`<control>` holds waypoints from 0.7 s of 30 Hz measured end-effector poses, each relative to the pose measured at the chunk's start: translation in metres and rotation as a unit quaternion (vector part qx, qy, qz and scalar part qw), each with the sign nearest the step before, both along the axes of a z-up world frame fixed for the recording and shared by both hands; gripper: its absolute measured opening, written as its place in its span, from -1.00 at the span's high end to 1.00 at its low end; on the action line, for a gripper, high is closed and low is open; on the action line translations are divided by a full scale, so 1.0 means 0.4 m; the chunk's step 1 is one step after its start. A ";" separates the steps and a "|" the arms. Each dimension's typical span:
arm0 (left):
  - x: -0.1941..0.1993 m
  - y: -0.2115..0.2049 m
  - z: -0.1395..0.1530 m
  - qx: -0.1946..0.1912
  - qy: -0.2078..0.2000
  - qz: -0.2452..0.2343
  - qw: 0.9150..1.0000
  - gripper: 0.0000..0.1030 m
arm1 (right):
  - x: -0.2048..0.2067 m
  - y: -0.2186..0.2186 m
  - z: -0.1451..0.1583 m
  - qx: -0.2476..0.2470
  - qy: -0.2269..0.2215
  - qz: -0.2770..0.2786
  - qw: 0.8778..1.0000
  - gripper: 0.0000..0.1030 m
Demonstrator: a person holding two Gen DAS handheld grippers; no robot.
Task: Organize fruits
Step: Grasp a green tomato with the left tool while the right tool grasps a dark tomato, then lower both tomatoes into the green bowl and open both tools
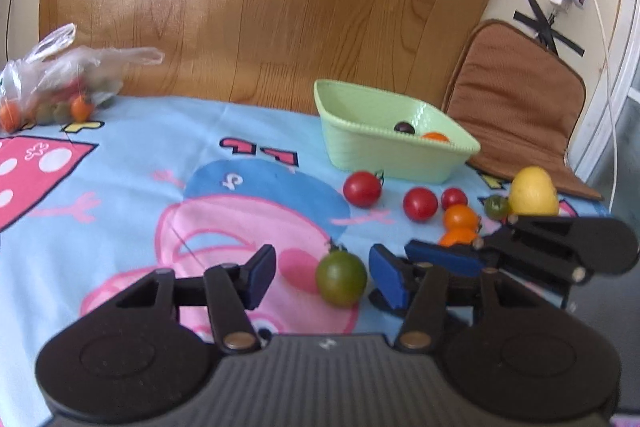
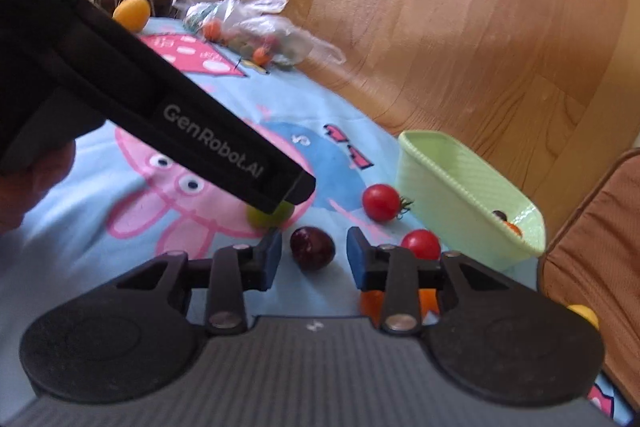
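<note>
My left gripper (image 1: 324,279) is open around a green tomato (image 1: 341,279) lying on the cartoon blanket (image 1: 120,219); there is a clear gap at the left pad, and the fruit sits close to the right pad. My right gripper (image 2: 315,263) is open with a dark purple tomato (image 2: 312,248) between its pads, with space on both sides. The left wrist view shows the right gripper (image 1: 424,253) low over the orange tomatoes (image 1: 461,217). A pale green basket (image 1: 384,151) holds a dark tomato (image 1: 404,127) and an orange one (image 1: 435,137). Three red tomatoes (image 1: 362,188) lie before it.
A lemon (image 1: 534,191) and a small green tomato (image 1: 496,206) lie at the right by a brown cushion (image 1: 516,99). A plastic bag (image 1: 60,83) of fruit rests at the blanket's far left. The left gripper's body (image 2: 216,143) crosses the right wrist view. A wooden floor lies beyond.
</note>
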State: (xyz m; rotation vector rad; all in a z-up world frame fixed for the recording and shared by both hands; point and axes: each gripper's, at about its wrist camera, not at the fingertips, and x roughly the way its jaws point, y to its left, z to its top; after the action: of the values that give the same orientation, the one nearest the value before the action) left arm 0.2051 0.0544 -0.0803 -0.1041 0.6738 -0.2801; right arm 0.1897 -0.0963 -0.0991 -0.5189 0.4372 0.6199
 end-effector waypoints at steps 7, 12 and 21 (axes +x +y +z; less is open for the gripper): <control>0.000 -0.005 -0.001 0.002 0.002 -0.008 1.000 0.44 | 0.009 -0.038 0.023 0.045 0.037 -0.015 0.998 0.47; 0.037 -0.007 0.074 -0.032 -0.027 -0.010 0.999 0.44 | -0.005 -0.061 0.067 0.088 -0.014 -0.031 0.996 0.47; 0.228 -0.085 0.141 -0.021 -0.057 -0.012 0.998 0.44 | 0.164 -0.131 0.100 0.148 -0.050 -0.144 0.977 0.47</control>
State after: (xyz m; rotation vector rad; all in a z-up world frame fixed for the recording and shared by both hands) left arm 0.2964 0.0203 -0.0241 -0.1203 0.5568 -0.3211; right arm 0.2555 -0.1485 -0.0593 -0.1961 0.3096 0.3669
